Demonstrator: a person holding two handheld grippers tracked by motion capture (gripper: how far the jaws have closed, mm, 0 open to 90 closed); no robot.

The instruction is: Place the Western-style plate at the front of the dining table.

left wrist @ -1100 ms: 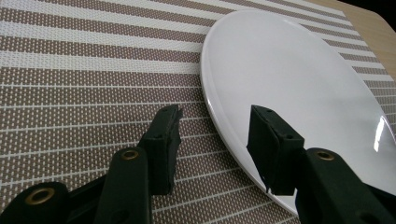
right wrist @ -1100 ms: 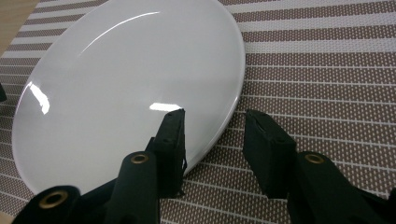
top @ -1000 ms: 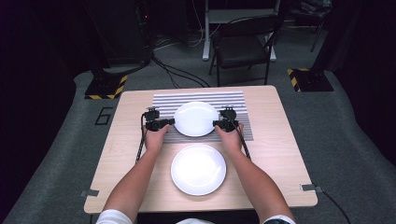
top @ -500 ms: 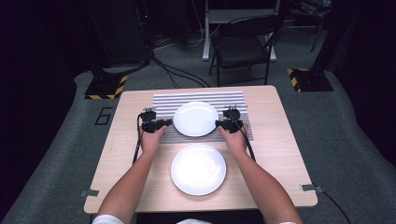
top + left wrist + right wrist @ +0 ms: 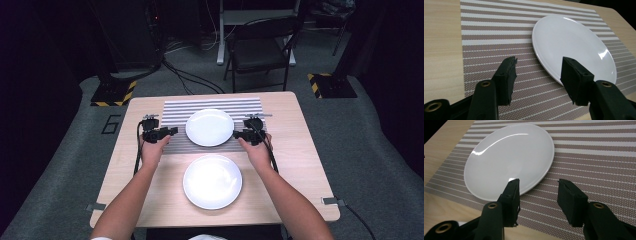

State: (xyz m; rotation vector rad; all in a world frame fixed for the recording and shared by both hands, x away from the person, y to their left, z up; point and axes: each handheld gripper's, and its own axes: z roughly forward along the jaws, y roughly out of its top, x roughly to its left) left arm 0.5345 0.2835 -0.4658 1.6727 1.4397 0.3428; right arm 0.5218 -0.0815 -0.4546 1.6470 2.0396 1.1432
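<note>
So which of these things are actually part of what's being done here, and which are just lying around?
In the job:
- far plate
- striped placemat under it
- left tool and right tool, both open beside that plate

Just lying about:
- near plate
- folding chair behind the table

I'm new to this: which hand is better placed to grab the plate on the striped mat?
Probably the right gripper: its jaws, just opening and empty, reach the white plate's rim. The left gripper's jaws, likewise opening and empty, stand off over the striped placemat.
</note>
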